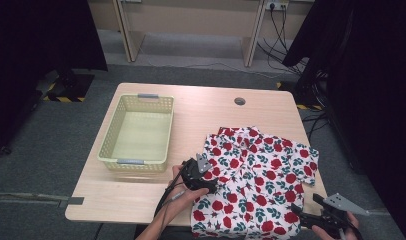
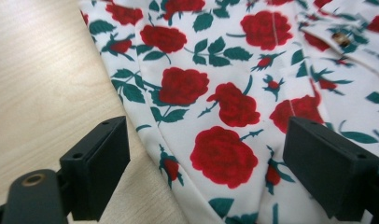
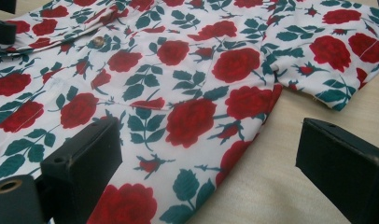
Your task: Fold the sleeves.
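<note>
Lying flat on the light wooden table, to the right of the pale yellow perforated plastic basket, is the white rose-printed shirt. The left tool sits at the shirt's left edge, jaws wide and holding nothing. The right tool, at the shirt's lower right hem, also gapes empty. The thin, limp cloth should bunch and slide easily; pinching seam or hem edges looks safest.

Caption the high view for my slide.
Two open grippers flank a rose-print shirt beside a basket.
</note>
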The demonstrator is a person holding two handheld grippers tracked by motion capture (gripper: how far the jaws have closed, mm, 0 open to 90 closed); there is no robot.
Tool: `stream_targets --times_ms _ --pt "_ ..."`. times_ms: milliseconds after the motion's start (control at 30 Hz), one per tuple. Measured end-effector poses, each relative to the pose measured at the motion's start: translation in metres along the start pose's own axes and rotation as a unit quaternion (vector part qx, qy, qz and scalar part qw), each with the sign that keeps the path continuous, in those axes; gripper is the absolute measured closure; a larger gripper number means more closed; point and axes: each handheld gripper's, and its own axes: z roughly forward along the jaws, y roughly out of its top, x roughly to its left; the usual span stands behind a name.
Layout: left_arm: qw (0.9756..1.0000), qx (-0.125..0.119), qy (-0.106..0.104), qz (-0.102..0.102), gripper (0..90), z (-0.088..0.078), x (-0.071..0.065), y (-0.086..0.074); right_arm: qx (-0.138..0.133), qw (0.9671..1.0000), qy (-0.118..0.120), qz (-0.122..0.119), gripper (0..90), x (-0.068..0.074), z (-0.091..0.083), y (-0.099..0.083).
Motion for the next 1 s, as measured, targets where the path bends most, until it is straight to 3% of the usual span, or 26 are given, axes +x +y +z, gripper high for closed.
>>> stream_targets --times_ms 267,533,600,833,1000 --pt "0.9999 -0.001 -0.012 -0.011 7.7 -0.018 0.003 -0.014 0.0 0.9999 -0.008 -0.01 7.2 -0.002 0.007 0.013" --pt "0.9996 0.008 -0.015 -0.024 6.4 -0.026 0.011 -0.031 0.005 0.9997 -0.019 -0.018 7.2 -0.004 0.017 0.028" --pt "0.9998 0.011 -0.007 -0.013 6.2 -0.027 0.013 -0.034 0.008 0.9996 -0.023 -0.015 7.2 -0.006 0.023 0.034" --pt "0.9992 0.028 -0.014 -0.026 5.0 -0.033 0.019 -0.042 0.005 0.9992 -0.038 -0.004 7.2 -0.014 0.039 0.051" --pt "0.9992 0.032 -0.016 -0.017 3.6 -0.038 0.022 -0.046 0.012 0.9987 -0.05 -0.003 7.2 -0.02 0.049 0.061"
